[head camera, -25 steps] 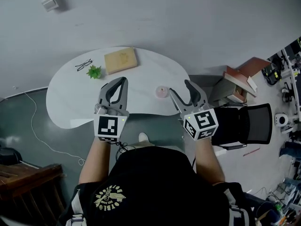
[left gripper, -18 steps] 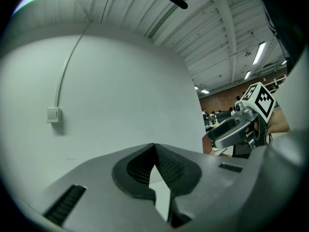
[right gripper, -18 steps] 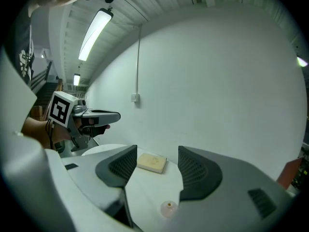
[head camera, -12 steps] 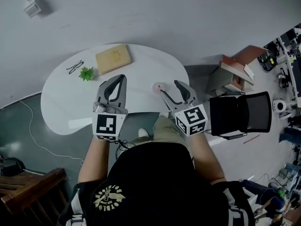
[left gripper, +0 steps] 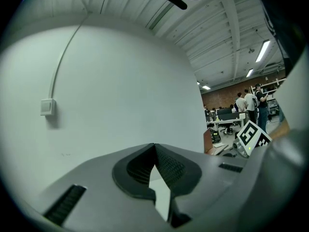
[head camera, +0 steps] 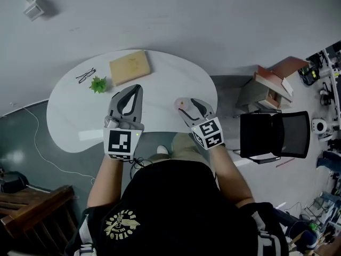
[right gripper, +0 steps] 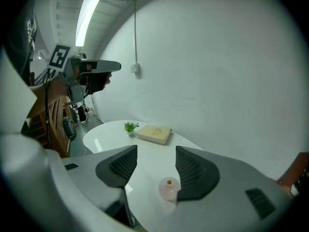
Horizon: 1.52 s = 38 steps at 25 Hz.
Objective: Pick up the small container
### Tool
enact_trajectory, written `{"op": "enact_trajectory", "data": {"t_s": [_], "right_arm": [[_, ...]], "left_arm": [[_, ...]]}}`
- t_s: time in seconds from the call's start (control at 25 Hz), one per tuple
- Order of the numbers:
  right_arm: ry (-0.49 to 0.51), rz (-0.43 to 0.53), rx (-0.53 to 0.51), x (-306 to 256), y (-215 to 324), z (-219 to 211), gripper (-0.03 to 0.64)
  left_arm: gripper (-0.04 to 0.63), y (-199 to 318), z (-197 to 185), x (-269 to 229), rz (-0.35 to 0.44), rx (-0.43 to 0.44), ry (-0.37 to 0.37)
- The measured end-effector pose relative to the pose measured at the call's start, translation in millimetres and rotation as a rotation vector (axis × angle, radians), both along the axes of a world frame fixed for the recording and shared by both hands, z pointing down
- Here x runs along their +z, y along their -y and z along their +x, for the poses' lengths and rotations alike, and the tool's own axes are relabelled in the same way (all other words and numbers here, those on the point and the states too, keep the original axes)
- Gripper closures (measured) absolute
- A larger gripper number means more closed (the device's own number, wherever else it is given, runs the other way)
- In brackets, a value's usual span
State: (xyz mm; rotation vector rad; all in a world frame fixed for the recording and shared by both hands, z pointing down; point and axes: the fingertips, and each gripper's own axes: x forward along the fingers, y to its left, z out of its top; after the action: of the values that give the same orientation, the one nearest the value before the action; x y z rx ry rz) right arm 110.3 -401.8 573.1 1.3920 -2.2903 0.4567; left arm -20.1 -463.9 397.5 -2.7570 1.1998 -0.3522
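Observation:
The small container (head camera: pixel 180 103) is a pale pink round pot with a small knob on top, standing near the right front edge of the white table (head camera: pixel 74 116). In the right gripper view the container (right gripper: pixel 169 188) sits low between the jaws, close to the right-hand pad, with no contact visible. My right gripper (head camera: pixel 188 105) (right gripper: pixel 156 151) is open, its tips just at the container. My left gripper (head camera: pixel 138 89) (left gripper: pixel 154 146) is shut on nothing and held above the table's front middle, pointing at the grey wall.
On the table's far side lie a tan book (head camera: pixel 129 67) (right gripper: pixel 154 134), a small green plant (head camera: pixel 97 84) (right gripper: pixel 129 127) and a pair of glasses (head camera: pixel 85 75). A black chair (head camera: pixel 274 135) and stacked books (head camera: pixel 272 81) stand right of the table. Wooden furniture (head camera: pixel 32 207) is at lower left.
My right gripper has moved left and forward, from beside the table edge to the pink container. The left gripper has stayed in place, shut.

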Motion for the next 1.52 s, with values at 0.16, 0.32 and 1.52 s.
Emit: {"op": "enact_trajectory", "data": {"t_s": [0.16,0.32,1.52], "right_arm": [[-0.017,-0.068,-0.048,38,7,2,0.359],[-0.042,-0.136,-0.083,76,11,5,0.373],[-0.153,-0.209,-0.154,165,37,9,0.468]], "left_arm": [[0.586,15,8,5,-0.012,-0.016,0.006],[0.586,25,16,12,-0.023,-0.023,0.022],[0.586,49,9,49,-0.1,-0.14,0.084]]}}
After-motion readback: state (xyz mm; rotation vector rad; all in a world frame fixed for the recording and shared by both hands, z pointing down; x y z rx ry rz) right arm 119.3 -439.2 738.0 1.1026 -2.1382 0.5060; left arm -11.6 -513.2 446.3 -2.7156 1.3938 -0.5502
